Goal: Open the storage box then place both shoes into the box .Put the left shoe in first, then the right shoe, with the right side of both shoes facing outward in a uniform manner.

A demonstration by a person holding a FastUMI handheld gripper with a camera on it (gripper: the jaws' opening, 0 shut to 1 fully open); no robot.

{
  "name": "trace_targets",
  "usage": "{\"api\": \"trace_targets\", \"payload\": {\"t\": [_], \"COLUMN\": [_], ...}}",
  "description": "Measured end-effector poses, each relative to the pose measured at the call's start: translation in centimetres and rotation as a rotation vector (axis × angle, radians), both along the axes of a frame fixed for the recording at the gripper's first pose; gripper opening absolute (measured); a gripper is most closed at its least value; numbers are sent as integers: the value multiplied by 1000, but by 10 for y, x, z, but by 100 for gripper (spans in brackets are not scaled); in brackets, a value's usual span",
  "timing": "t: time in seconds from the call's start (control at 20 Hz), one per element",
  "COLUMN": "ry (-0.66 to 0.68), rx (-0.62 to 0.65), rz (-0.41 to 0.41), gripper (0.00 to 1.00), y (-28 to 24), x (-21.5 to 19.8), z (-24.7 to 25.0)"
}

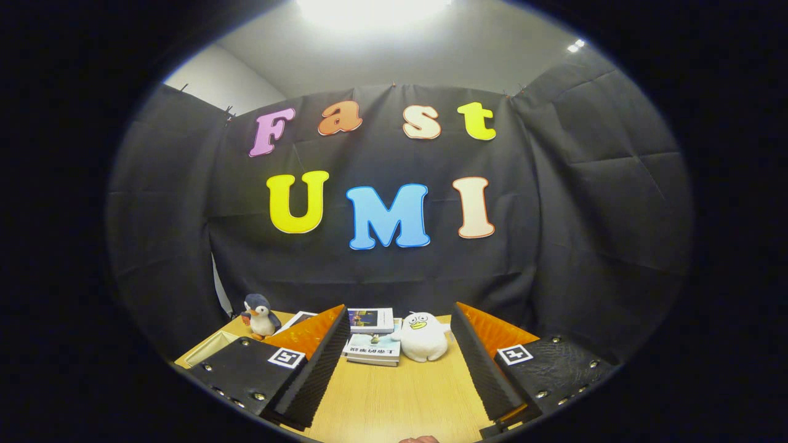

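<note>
Your gripper [394, 369] points level at the wall, fingers spread wide, holding nothing; stacked books [373, 346] at 12 o'clock, duck plush [423, 337] beside them

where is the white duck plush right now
In the gripper view the white duck plush sits on the wooden table, beyond the open gripper, just right of the stack of books.

We see a matt wood-grain desk [394, 394], a plush penguin [261, 315] and plush duck [422, 337], glossy paper books [373, 346], creased matt cloth wall [585, 203], and ribbed pads [320, 369] on the spread tool [397, 326].
</note>
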State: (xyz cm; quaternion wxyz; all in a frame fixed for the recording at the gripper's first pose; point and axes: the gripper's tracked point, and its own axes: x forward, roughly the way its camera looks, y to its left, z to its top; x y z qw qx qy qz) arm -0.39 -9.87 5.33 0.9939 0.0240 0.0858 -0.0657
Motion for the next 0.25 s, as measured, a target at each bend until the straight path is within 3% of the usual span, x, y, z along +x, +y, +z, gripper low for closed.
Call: {"api": "trace_targets", "payload": {"t": [0.25], "ry": [-45], "rx": [-20], "rz": [-17], "gripper": [98], "y": [-13], "x": [-5], "z": [15]}}
